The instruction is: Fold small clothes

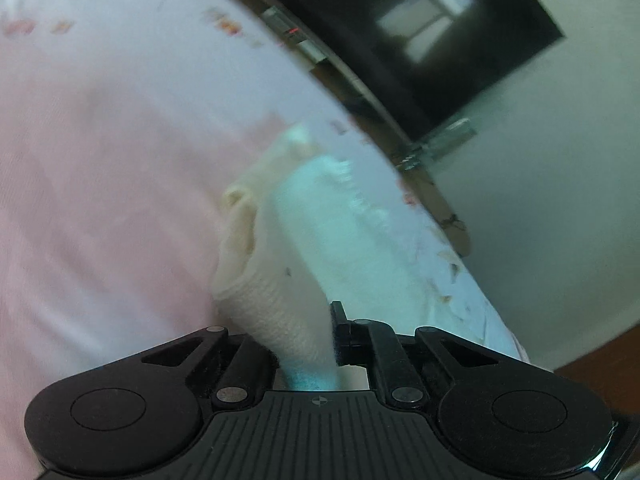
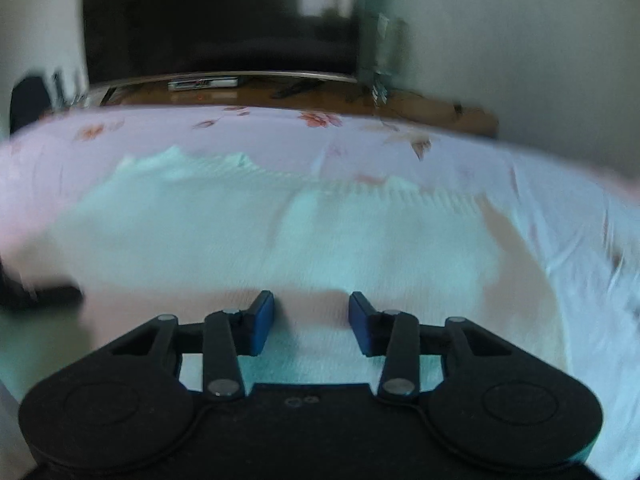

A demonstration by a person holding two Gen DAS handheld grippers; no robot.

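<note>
One small garment shows: a pale mint-green knitted piece with a cream ribbed part (image 1: 320,232), lying on a pink bed sheet printed with reddish flowers (image 1: 100,160). Two grippers are in play, one per hand.

In the left wrist view the black left gripper (image 1: 320,344) has its jaws pinched nearly together on the cream ribbed edge of the garment, cloth bunched between them. From that grip the garment runs away from the camera, its long axis slanting from the near middle up toward the far middle, with the mint side on the right and the cream folds on the left.

In the right wrist view the same garment (image 2: 280,232) spreads broadly across the sheet (image 2: 580,240), long axis running left to right, its far edge ribbed and wavy. The black right gripper with blue pads (image 2: 311,322) hangs over the near edge, jaws partway apart; cloth shows in the gap, the pads not pressing it.

Beyond the bed stand one wooden bench (image 2: 280,98) and one dark television screen (image 2: 216,16) against a pale wall.
</note>
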